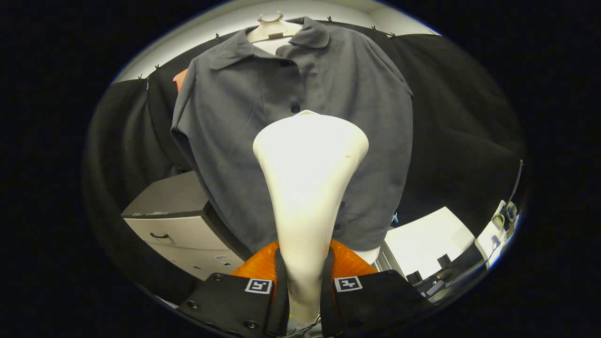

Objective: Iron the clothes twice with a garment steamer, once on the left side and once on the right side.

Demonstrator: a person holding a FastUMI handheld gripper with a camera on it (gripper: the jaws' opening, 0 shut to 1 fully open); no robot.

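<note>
White steamer clamped between the tool fingers, fronting the grey shirt.

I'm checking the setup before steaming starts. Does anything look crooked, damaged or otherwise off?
Nothing stands out. The dark grey collared shirt hangs straight on its pale hanger, buttoned below the open collar. The gripper holds the white garment steamer upright, both jaws pressing on its handle, its head just before the shirt front.

Lab-type booth: black cloth wall, drawer cabinet, white desk w/ cables.
</note>
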